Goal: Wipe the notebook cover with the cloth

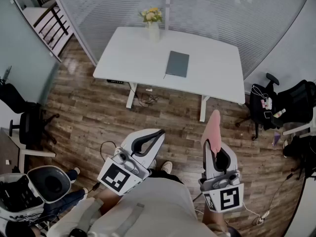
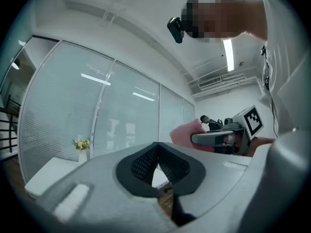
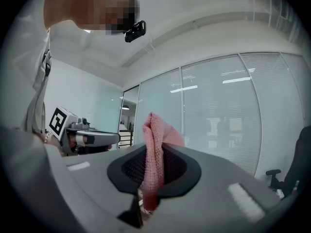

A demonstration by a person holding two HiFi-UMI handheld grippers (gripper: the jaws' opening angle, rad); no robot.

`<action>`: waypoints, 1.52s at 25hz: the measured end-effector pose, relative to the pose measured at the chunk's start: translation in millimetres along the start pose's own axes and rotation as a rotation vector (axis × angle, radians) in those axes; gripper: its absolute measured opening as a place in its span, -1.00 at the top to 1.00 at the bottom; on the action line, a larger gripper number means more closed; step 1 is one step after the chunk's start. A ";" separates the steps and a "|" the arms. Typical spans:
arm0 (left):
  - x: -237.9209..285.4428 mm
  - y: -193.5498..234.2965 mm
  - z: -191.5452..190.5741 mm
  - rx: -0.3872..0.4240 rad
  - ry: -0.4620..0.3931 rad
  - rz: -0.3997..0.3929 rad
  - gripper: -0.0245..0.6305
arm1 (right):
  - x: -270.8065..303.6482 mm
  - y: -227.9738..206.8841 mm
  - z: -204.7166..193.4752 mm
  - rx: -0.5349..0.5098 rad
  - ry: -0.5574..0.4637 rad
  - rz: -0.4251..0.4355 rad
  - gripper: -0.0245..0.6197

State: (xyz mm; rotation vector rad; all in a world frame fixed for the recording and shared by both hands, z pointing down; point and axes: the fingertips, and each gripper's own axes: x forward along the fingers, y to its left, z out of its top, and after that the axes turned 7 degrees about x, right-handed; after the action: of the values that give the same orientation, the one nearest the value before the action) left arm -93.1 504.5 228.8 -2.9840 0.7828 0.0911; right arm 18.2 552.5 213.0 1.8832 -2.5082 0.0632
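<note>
Now, your right gripper: clamped on the pink cloth, held upright, ready for wiping. Your left gripper: jaws together, empty, likely free for steadying. Grey notebook: flat on the desk, right of centre, well apart from both.

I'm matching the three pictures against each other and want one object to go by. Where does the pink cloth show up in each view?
Head view: lower right, the cloth sticks up from the jaws of the right gripper.
Left gripper view: right of centre, a pink fold of the cloth.
Right gripper view: centre, the cloth pinched between the jaws.
Shared landmark: the striped glass wall.
</note>
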 end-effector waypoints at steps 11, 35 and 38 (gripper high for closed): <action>35.6 -26.2 2.8 -0.012 -0.009 0.009 0.93 | -15.1 -37.0 -2.9 0.019 0.001 0.003 0.80; 66.9 103.2 -18.7 -0.022 -0.007 0.057 0.93 | 120.3 -45.6 -11.4 0.011 0.020 0.047 0.80; 72.0 135.9 -21.7 -0.022 -0.011 0.057 0.93 | 153.2 -42.7 -10.3 0.004 0.021 0.047 0.80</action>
State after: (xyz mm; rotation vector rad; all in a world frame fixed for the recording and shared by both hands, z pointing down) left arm -96.4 349.6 240.1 -2.9789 0.8719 0.1192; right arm 16.2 394.0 228.8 1.8153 -2.5404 0.0870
